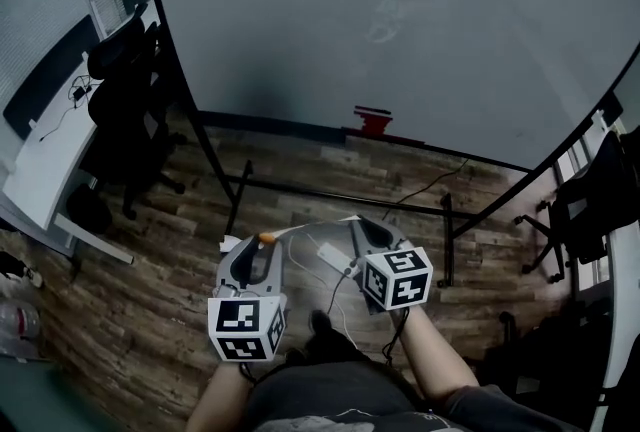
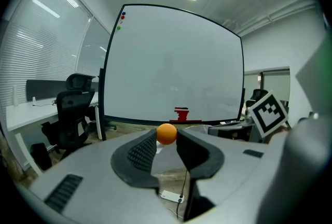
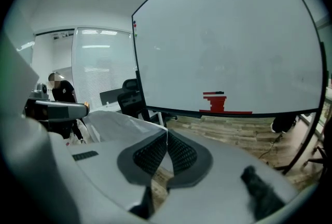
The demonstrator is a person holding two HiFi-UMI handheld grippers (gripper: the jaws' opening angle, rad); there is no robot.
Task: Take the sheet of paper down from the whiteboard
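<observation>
Pinching orange ball (image 2: 166, 133) in left gripper (image 2: 167, 138), right gripper (image 3: 167, 134) clamped on sheet of paper (image 3: 121, 124), partly hidden.

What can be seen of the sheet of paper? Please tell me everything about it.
The sheet of paper is white, thin and blank as far as it shows. It is off the whiteboard, held low in front of the person. The right gripper is shut on one edge. From there the sheet bows gently toward the left gripper, which clamps an orange ball at the sheet's other end. The head view shows the sheet nearly edge-on.
</observation>
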